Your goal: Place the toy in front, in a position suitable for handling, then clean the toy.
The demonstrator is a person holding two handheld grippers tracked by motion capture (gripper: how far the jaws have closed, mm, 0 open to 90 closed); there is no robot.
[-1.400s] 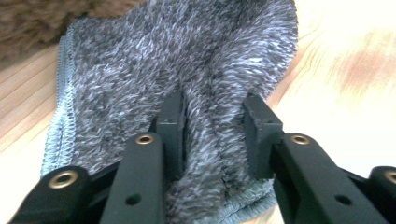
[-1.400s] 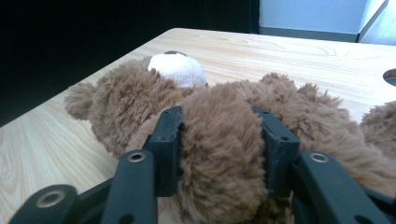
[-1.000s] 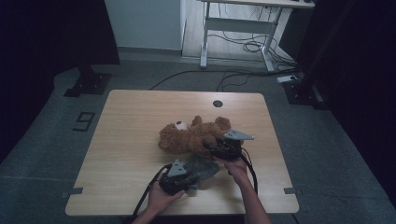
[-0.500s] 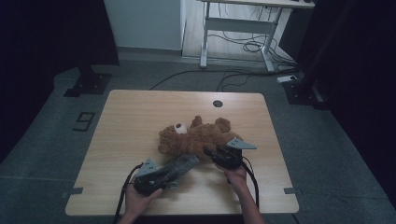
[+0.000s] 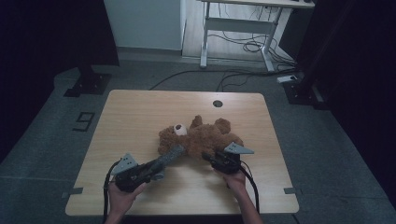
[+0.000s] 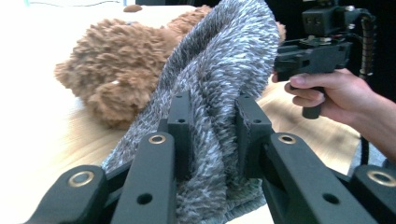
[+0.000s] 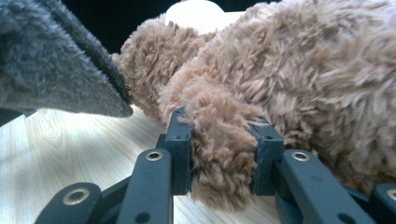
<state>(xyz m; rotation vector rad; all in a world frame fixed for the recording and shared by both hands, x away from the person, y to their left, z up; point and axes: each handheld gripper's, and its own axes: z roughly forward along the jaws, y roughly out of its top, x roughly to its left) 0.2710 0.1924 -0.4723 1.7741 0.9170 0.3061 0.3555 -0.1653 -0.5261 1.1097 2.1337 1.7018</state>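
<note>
Your left gripper (image 6: pixel 212 140) is clamped tight on a grey, short-piled fuzzy cloth (image 6: pixel 219 88), which runs taut from its jaws up to the brown shaggy plush teddy bear (image 5: pixel 198 137) lying near the middle of the pale wooden table (image 5: pixel 135 112). Your right gripper (image 7: pixel 223 154) has just been closing, and its jaws now pinch one furry limb of the bear (image 7: pixel 219 135), pads pressed into the pile on both sides.

The cloth looks like a garment partly on the bear, though from the high view I can't tell how much of it is caught on the body.

The risks lie in the pull. If you draw the left hand away while the cloth is snagged, the whole bear may drag across the table instead of shedding it. The right grip holds mostly soft fur and stuffing, so a hard tug could let the limb slip out. Pulling sideways could also roll the bear and twist the cloth tighter.
</note>
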